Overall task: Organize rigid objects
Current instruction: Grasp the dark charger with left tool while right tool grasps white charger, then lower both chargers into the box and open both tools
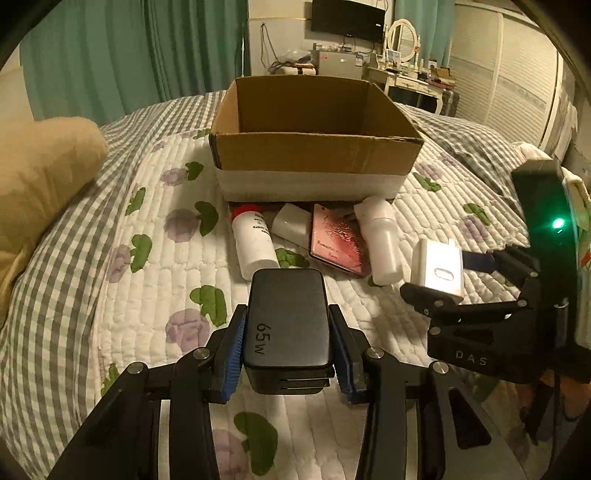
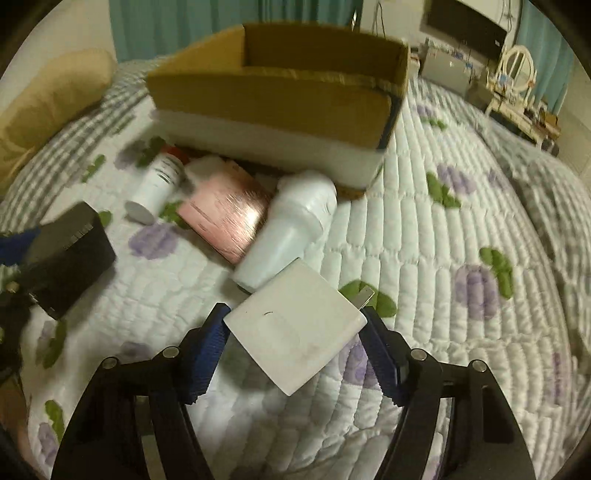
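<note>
The left gripper (image 1: pixel 287 349) is clamped on a black charger block (image 1: pixel 288 317) marked "65W", its blue pads pressed against both long sides so that the jaws stand nearly closed, and the block is held clear above the quilted bedspread (image 1: pixel 155 280). The right gripper (image 2: pixel 295 332) has a white charger (image 2: pixel 293 326) between its blue pads, turned cornerwise so that two opposite corners meet the pads; its jaws stand fairly wide around it (the metal plug prongs poke out at the charger's far right corner). In the left wrist view the same white charger (image 1: pixel 439 266) shows at the right edge, lifted off the bed in the right gripper's black fingers.

An open cardboard box (image 1: pixel 314 147) with a white lower band sits on the bedspread beyond both grippers, toward the middle of the bed; no contents show inside it from these angles. Just in front of its near wall lies a row of loose things: a white bottle with a red cap (image 1: pixel 255 240) at the left end, a small white plug adapter (image 1: pixel 291 221) beside it, a pink box (image 1: pixel 338 240) lying flat, and a white plastic bottle (image 1: pixel 380 236) at the right end, touching the pink box. A tan pillow (image 1: pixel 44 177) rests at the bed's left edge. Beyond the bed stand teal curtains (image 1: pixel 129 55), a wall-mounted television (image 1: pixel 347 16) and a white dressing table (image 1: pixel 410 77) with an oval mirror.
</note>
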`<state>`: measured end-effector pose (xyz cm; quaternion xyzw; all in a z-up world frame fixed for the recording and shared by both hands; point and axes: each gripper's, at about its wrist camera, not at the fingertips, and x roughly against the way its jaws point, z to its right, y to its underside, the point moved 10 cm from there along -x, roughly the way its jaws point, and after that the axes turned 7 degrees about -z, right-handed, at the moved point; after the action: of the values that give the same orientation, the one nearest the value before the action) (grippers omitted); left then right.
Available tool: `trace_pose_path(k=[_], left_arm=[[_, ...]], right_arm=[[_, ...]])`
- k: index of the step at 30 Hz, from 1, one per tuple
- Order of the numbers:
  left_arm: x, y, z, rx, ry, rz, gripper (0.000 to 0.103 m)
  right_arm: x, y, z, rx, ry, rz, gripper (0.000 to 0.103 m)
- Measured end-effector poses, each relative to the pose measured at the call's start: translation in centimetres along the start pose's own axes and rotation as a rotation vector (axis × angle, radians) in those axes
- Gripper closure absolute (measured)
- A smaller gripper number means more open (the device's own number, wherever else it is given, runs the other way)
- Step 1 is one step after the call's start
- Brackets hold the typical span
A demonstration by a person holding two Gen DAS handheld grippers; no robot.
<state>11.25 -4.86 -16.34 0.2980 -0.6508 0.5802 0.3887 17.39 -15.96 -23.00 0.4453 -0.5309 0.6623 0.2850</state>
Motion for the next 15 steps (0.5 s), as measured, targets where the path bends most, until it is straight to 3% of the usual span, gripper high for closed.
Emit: trace_pose_path(k=[8,15], left_arm=[[2.6,-2.0,-0.1,-0.01,-0.029,0.028,0.061],[4.9,-8.0,-1.2,0.008,-0.049,0.105,0.061]], right_arm=[[5.3,-1.6,-0.2,-0.007,-0.023,0.094,0.033],[10.3,-6.0,0.6,0.001,-0.05,0.208,0.033]])
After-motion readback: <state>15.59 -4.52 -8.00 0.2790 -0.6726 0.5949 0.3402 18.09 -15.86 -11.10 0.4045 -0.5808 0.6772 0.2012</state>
